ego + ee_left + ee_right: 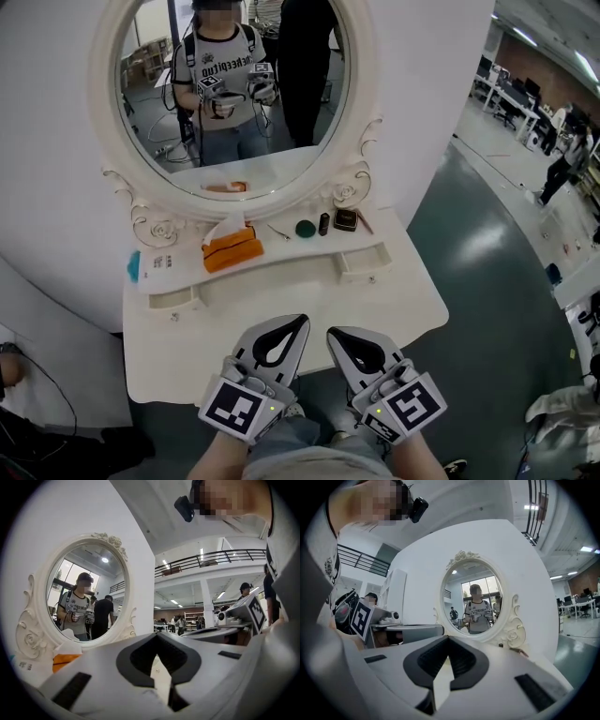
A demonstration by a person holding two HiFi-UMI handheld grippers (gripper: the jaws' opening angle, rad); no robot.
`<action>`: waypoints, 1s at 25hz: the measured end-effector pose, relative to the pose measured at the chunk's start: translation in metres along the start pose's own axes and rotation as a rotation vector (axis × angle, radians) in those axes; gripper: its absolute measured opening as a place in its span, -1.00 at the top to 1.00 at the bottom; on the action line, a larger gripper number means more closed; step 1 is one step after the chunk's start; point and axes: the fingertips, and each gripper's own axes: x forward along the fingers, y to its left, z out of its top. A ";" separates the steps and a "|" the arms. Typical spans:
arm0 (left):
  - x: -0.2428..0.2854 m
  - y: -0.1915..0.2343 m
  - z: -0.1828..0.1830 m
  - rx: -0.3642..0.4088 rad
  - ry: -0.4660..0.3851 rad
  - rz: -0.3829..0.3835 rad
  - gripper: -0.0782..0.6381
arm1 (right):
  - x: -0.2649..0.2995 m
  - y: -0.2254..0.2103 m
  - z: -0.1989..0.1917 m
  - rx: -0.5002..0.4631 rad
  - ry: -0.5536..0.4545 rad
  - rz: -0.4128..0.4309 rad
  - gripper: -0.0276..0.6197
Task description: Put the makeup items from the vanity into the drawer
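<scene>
The white vanity [281, 309] stands in front of me under an oval mirror [234, 84]. On its raised shelf lie small makeup items: a green round compact [306, 228], a dark little bottle [323, 223], a square dark case [346, 219], a thin stick [277, 231] and a pencil [365, 223]. Two small drawers sit under the shelf, left [175, 300] and right [366, 262]. My left gripper [300, 323] [157, 634] and right gripper [335, 335] [449, 638] hover side by side over the vanity's front edge. Both are shut and hold nothing.
An orange tissue box [232, 248] and a white pack with a teal end [155, 267] stand on the shelf's left half. A white wall backs the vanity. Grey floor [487, 281] opens to the right. A dark cable [47, 394] lies at the lower left.
</scene>
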 end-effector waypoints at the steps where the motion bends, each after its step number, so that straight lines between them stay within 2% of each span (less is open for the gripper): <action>1: 0.002 0.003 -0.001 -0.005 0.003 -0.008 0.76 | 0.003 -0.001 0.000 0.001 0.001 -0.007 0.85; 13: 0.008 0.028 -0.012 -0.042 0.028 -0.051 0.76 | 0.026 -0.009 -0.007 0.016 0.021 -0.056 0.85; 25: 0.032 0.044 -0.014 -0.047 0.018 -0.022 0.76 | 0.043 -0.035 -0.003 0.019 0.032 -0.037 0.85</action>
